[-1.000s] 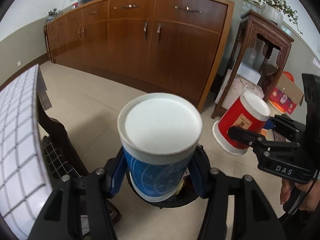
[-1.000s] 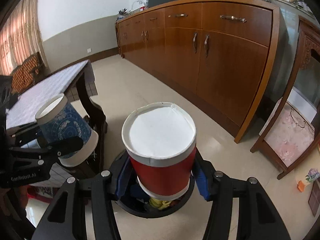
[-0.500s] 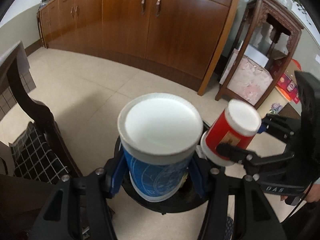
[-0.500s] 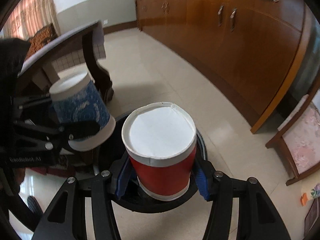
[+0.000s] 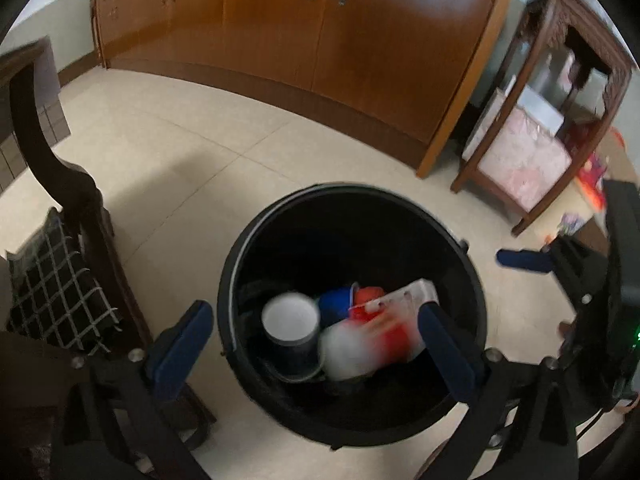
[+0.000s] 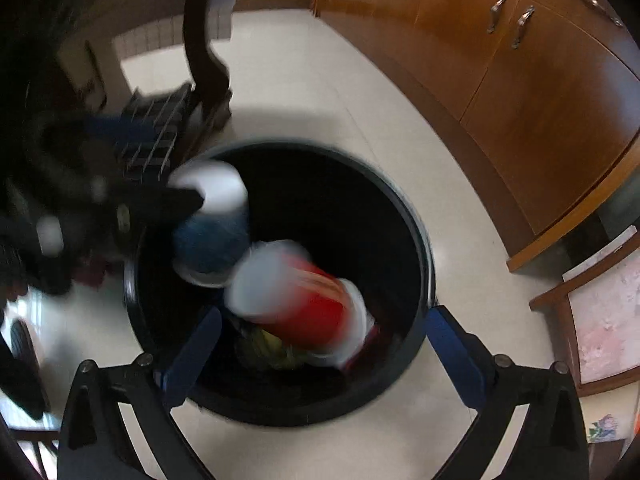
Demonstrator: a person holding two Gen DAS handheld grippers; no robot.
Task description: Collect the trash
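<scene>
A black round trash bin (image 5: 256, 240) stands on the floor right below both grippers; it also shows in the right wrist view (image 6: 416, 240). Inside it lie the blue paper cup (image 5: 290, 322) and the blurred red paper cup (image 5: 372, 340), among other trash. In the right wrist view the blue cup (image 6: 212, 236) and the red cup (image 6: 304, 300) are motion-blurred inside the bin. My left gripper (image 5: 312, 344) is open and empty over the bin. My right gripper (image 6: 320, 352) is open and empty over it too, and it shows in the left wrist view (image 5: 524, 260).
A long brown wooden cabinet (image 5: 320, 32) runs along the back wall. A carved wooden side table (image 5: 552, 120) stands to the right. A dark table leg (image 5: 60, 184) and a checked cloth (image 5: 52, 284) are to the left. Pale floor tiles (image 5: 180, 152) surround the bin.
Both grippers tilted down over the bin and opened. The blue cup left my left gripper and the red cup left my right gripper; both dropped into the bin.
</scene>
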